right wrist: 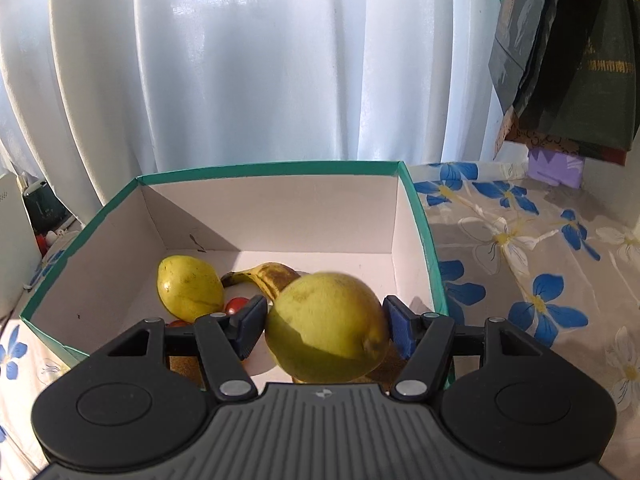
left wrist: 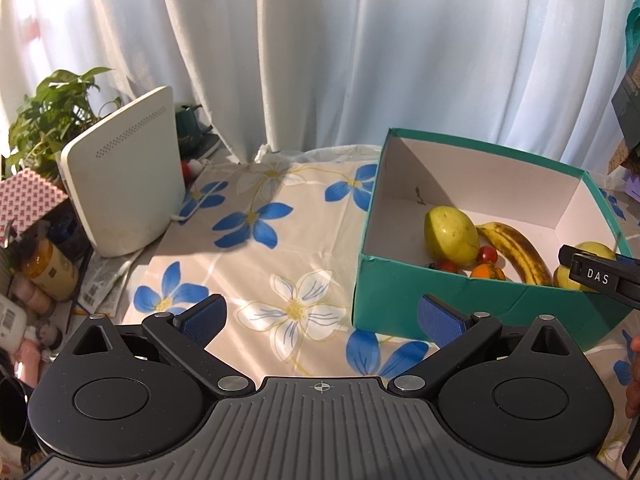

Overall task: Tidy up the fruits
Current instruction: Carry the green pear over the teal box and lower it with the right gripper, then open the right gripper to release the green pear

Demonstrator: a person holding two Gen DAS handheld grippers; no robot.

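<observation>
My right tongs (right wrist: 325, 326) are clenched on a yellow-green pear (right wrist: 326, 326), blue pads pressing its two sides, held over the near edge of the teal box (right wrist: 276, 169). Pear's long axis runs roughly front-to-back, stem nub toward me & a bit right. Inside the box: a second pear (right wrist: 189, 287) lying w/ its narrow end toward the far-left corner, a spotty banana (right wrist: 266, 276) curving behind it, red cherry tomatoes (right wrist: 237, 305) btwn them. My left tongs (left wrist: 322, 316) hang released, nothing btwn the pads, over the floral tablecloth (left wrist: 280, 240) just left of the box.
</observation>
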